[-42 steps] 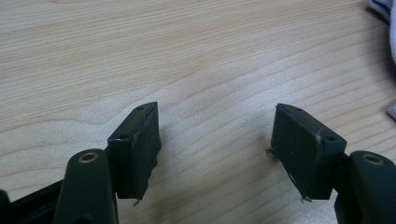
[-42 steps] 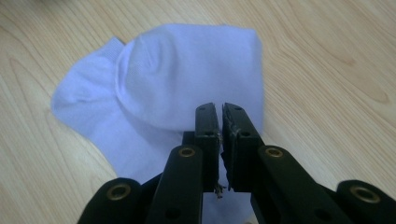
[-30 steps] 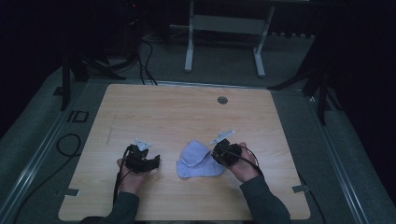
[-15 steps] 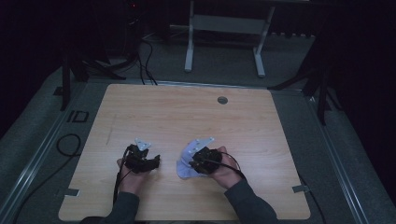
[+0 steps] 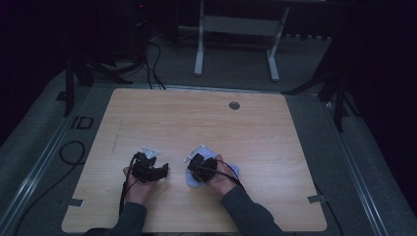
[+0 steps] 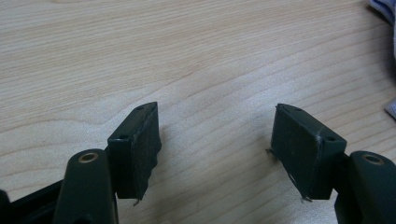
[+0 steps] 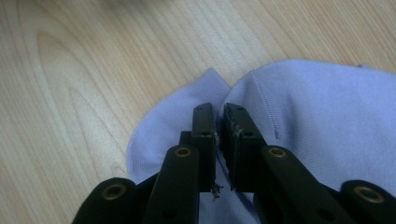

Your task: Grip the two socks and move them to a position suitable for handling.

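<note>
A pale lavender cloth (image 5: pixel 234 170) lies crumpled on the wooden table (image 5: pixel 206 123), near the front edge. My right gripper (image 5: pixel 195 166) rests on its left part. In the right gripper view its jaws are pressed together (image 7: pixel 218 112) on a raised fold of the cloth (image 7: pixel 317 107), where two rounded edges meet. My left gripper (image 5: pixel 158 171) sits a short way left of the cloth, held low over bare wood. In the left gripper view it (image 6: pixel 217 121) stands wide open with nothing between its pads, and an edge of the cloth (image 6: pixel 385 8) shows at the far right.
A round cable hole (image 5: pixel 234 105) sits at the table's back centre. Black cables (image 5: pixel 74 152) trail on the floor at the left. A metal stand (image 5: pixel 236 29) is behind the table. Bare wood stretches across the table's back and right.
My right gripper has moved left across the cloth, toward the left gripper, and the cloth now lies bunched under the hand. The left gripper has stayed put.
</note>
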### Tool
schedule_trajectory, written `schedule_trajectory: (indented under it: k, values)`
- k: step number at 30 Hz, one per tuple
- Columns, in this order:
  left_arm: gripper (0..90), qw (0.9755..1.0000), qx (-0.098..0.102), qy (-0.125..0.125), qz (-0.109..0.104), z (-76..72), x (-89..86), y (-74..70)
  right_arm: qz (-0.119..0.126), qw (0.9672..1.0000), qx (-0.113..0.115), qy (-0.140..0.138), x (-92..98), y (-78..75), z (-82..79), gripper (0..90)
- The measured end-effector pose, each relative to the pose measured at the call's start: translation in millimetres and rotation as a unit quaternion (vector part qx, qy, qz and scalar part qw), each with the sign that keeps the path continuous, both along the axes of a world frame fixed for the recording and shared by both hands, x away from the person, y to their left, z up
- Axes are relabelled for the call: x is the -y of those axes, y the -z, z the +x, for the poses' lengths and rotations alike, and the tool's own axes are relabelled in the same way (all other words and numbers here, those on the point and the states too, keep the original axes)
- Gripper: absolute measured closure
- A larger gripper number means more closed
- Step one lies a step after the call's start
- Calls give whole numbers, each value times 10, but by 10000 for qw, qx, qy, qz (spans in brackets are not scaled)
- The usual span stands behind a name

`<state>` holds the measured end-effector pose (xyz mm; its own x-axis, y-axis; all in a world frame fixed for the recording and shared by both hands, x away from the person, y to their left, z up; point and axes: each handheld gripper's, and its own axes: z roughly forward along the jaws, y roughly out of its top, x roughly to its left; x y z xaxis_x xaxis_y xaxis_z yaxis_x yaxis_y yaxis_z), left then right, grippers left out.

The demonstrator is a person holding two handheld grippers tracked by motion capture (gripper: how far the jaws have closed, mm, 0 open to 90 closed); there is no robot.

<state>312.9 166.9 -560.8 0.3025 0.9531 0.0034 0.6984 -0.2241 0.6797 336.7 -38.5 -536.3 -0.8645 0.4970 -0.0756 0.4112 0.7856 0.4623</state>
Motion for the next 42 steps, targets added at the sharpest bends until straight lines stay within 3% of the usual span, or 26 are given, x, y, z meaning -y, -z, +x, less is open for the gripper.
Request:
schedule_trajectory:
  k: [7,10,12,15,19,35,42]
  values:
    - [329,10000,4,-11,-6,0,3,1,200,9998,-6,49,23,-72,-2,821]
    - [329,10000,6,-14,-8,0,3,1,-34,9999,126,44,-10,-62,2,797]
    - [329,10000,10,-18,-13,0,4,2,-70,10000,59,39,-18,-44,15,797]
    - [329,10000,5,-7,-3,0,2,1,63,9990,-275,349,-1,-16,112,876]
    - [328,10000,11,1,2,0,1,1,287,9964,-568,559,44,-18,183,895]
    - [326,10000,23,9,-1,5,8,4,841,9942,-341,577,196,-339,192,894]
    - [325,10000,19,10,2,5,13,3,1156,9894,-224,854,457,-616,344,892]
